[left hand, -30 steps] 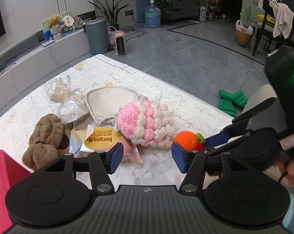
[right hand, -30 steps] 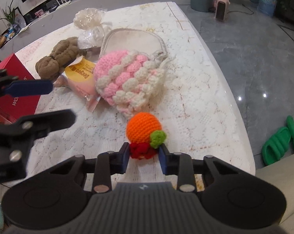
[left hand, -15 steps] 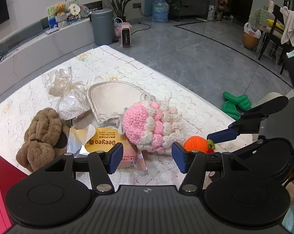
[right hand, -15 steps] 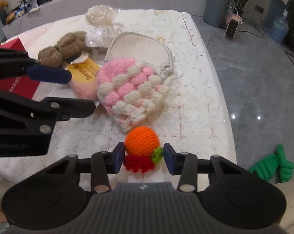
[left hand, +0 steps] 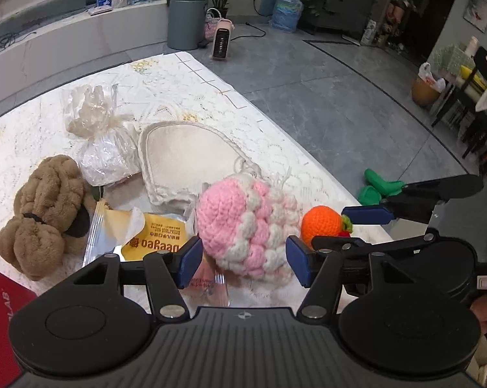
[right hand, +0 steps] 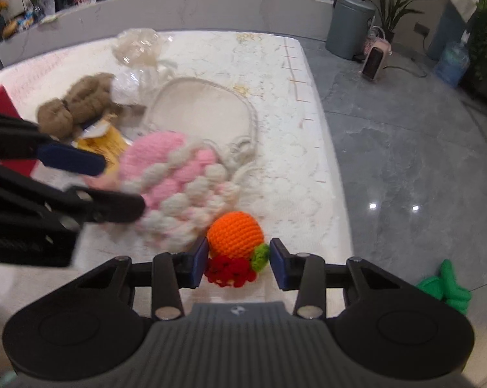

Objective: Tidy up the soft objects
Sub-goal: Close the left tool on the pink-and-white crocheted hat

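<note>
Counter (left hand: 275, 135) first: its lace-covered top carries the whole pile, and its right edge drops to the grey floor just beside the smallest toy, so room to the right is scarce while the far half of the top lies open. A cream fabric pouch (left hand: 182, 155) lies flat mid-counter, mouth toward the camera; it looks like the likely home for the soft things, though that is a guess. A brown plush (left hand: 46, 207) sits to the left with a clear tied bag (left hand: 98, 135) behind it and a yellow snack packet (left hand: 149, 239) in front.

The pink-and-white crochet piece (left hand: 250, 226) lies nearest the left gripper (left hand: 240, 260), whose jaws stand wide and empty, straddling its near side.

The small orange crochet fruit (right hand: 235, 234) rests on the counter close to the edge, touching or nearly touching the pink piece. The right gripper (right hand: 238, 265) has its jaws narrowly apart around the red-and-green tuft, not visibly pinching.

Step in hand, as I judge it: taking up the fruit. Next calls for closing on the tuft or body, lifting straight up, then carrying inward, away from the edge.
</note>
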The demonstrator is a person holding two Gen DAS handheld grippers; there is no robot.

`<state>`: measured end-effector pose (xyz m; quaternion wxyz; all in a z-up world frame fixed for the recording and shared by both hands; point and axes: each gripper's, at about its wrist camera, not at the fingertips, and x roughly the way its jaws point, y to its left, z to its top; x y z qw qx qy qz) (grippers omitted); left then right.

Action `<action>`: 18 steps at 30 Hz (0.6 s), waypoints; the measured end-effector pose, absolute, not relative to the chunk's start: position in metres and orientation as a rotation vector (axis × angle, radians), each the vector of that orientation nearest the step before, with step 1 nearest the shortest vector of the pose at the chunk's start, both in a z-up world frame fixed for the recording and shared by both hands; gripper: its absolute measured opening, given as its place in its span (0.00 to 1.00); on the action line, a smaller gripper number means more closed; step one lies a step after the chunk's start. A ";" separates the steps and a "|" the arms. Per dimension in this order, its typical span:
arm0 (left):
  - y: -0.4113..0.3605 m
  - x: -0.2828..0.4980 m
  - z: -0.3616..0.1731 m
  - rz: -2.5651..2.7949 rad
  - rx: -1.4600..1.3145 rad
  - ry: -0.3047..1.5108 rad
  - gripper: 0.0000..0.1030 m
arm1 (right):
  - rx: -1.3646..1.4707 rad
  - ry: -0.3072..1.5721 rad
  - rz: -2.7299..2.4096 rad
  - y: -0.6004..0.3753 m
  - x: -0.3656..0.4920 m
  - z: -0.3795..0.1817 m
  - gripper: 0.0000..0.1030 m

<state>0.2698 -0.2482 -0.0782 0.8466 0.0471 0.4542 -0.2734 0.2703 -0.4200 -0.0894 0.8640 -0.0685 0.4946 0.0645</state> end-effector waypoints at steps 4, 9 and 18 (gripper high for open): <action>-0.256 0.279 -0.086 -0.562 0.067 0.985 0.71 | -0.134 1.030 0.129 -0.427 0.278 -0.090 0.40; -0.259 0.288 -0.093 -0.516 0.070 0.999 0.75 | -0.161 1.028 0.169 -0.419 0.281 -0.098 0.40; -0.270 0.284 -0.101 -0.497 0.090 0.973 0.57 | -0.182 1.018 0.166 -0.416 0.278 -0.099 0.40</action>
